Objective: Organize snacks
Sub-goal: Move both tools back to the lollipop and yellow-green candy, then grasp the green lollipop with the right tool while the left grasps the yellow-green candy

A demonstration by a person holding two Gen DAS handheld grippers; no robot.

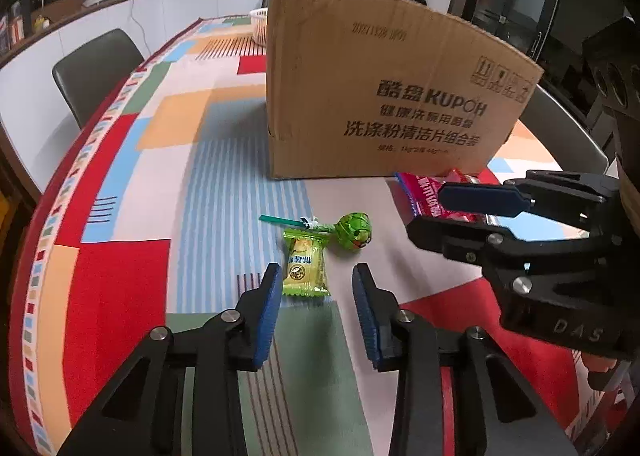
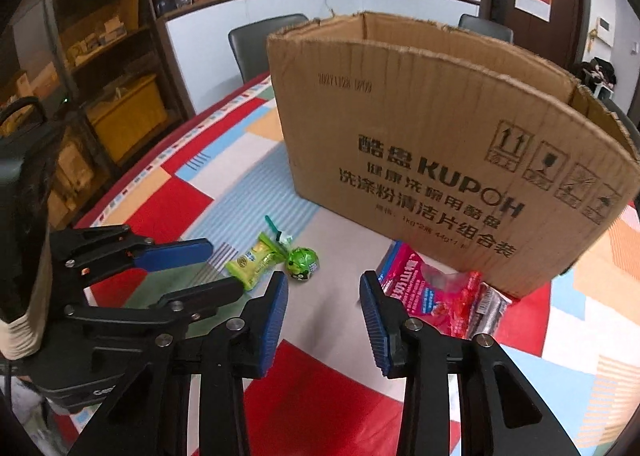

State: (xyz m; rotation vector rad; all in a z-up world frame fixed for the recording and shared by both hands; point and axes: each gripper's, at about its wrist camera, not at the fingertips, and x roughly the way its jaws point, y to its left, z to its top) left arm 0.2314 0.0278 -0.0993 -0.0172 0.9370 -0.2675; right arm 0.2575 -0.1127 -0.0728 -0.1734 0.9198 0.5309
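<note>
Left gripper (image 1: 314, 312): jaws apart, empty, lined up on the green snack packet (image 1: 305, 268) just beyond.
Right gripper (image 2: 324, 316): parted, empty, near the pink snack bag (image 2: 432, 292).
Lollipop (image 1: 352, 232): touching the packet's far end.
Cardboard box (image 1: 384, 95): open-topped, far side, likely the destination.

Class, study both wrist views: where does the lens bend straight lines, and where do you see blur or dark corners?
Left wrist view: the cardboard box top edge bows into a curve, the tablecloth border arcs, and the corners go black. Right wrist view: the same box bulges, its small print is slightly soft, and the shelves lean inward toward the dark rim.
</note>
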